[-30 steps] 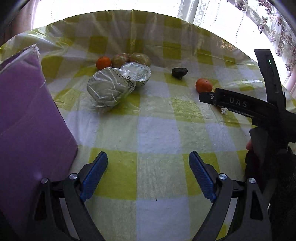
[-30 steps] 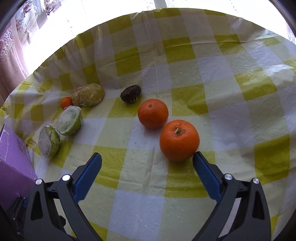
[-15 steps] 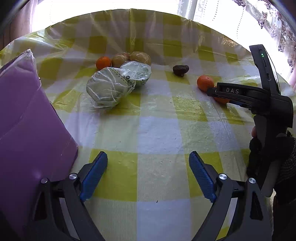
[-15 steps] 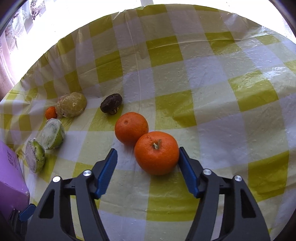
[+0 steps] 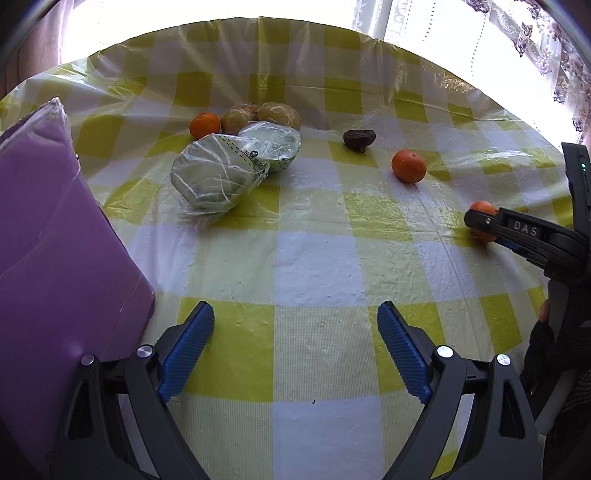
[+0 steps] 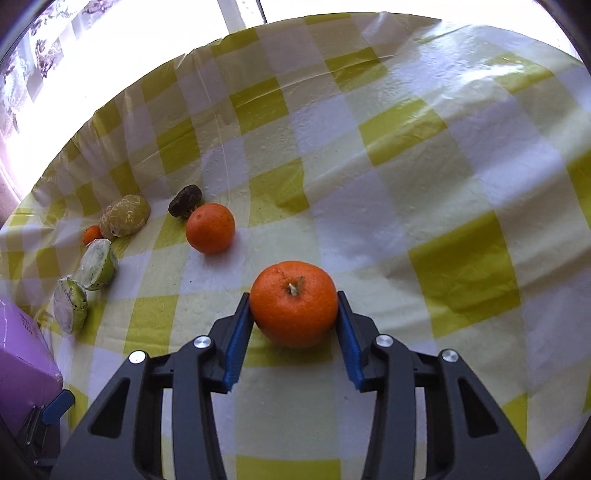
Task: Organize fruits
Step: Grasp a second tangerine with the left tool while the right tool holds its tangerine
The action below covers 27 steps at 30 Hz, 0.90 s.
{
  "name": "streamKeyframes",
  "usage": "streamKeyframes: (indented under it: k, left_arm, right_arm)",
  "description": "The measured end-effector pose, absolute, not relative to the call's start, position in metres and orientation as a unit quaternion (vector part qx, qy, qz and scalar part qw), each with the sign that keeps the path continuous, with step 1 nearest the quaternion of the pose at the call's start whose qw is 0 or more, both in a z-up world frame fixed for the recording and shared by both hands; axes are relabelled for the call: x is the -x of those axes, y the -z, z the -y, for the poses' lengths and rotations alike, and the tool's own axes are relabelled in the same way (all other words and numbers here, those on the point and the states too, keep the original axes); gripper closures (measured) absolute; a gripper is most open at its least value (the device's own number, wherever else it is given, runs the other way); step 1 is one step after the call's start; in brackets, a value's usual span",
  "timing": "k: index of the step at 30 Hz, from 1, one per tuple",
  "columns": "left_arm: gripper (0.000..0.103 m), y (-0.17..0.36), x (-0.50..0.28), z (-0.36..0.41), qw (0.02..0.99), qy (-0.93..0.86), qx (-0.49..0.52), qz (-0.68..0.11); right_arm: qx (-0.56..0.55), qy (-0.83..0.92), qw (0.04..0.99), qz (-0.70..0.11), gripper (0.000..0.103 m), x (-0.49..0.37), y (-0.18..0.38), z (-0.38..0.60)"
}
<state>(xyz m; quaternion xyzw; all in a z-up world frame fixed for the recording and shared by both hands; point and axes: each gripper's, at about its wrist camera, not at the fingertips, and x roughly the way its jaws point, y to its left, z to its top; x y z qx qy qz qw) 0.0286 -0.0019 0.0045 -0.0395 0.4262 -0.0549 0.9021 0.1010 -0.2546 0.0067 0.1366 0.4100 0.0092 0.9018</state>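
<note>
My right gripper [image 6: 293, 310] is shut on a large orange [image 6: 294, 302] with its stem up, just above the checked tablecloth; both blue pads touch its sides. The same orange [image 5: 482, 218] shows partly hidden behind that gripper in the left wrist view. A second orange [image 6: 209, 228] [image 5: 408, 166] lies beyond it, next to a dark brown fruit [image 6: 185, 200] [image 5: 359, 139]. A small orange [image 5: 204, 124] [image 6: 91, 234] lies at the far side. My left gripper [image 5: 295, 350] is open and empty above the cloth.
Two plastic-wrapped green cabbage halves [image 5: 218, 173] [image 5: 275, 146] and wrapped yellowish fruits [image 5: 277, 114] [image 6: 125, 220] lie at the far left. A purple box [image 5: 48, 240] [image 6: 22, 365] stands left of my left gripper. The round table's edge [image 5: 258, 22] is by a bright window.
My right gripper has closed its fingers onto the large orange and drawn it away from the second orange. My left gripper has stayed open and nearly still.
</note>
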Motion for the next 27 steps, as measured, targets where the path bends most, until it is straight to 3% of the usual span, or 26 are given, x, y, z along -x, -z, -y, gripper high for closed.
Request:
streamKeyframes:
  k: [8, 14, 16, 21, 27]
  left_arm:
    - [0.018, -0.009, -0.040, 0.024, 0.901, 0.060, 0.039, -0.429]
    - [0.018, -0.016, -0.107, 0.084, 0.910, 0.085, -0.006, -0.407]
    - [0.026, -0.016, -0.133, 0.097, 0.908, 0.097, -0.003, -0.409]
    - [0.031, -0.017, -0.179, 0.125, 0.906, 0.125, -0.028, -0.403]
    - [0.061, -0.013, -0.199, 0.141, 0.890, 0.161, -0.049, -0.425]
  right_arm:
    - [-0.178, -0.006, 0.912, -0.368, 0.059, -0.056, -0.012, 0.278]
    - [-0.208, -0.008, 0.907, -0.365, 0.059, -0.058, -0.009, 0.284]
    - [-0.210, -0.011, 0.907, -0.366, 0.059, -0.058, -0.009, 0.284]
    - [-0.210, -0.011, 0.905, -0.370, 0.059, -0.060, -0.007, 0.285]
    - [-0.211, -0.011, 0.904, -0.371, 0.059, -0.060, -0.007, 0.284]
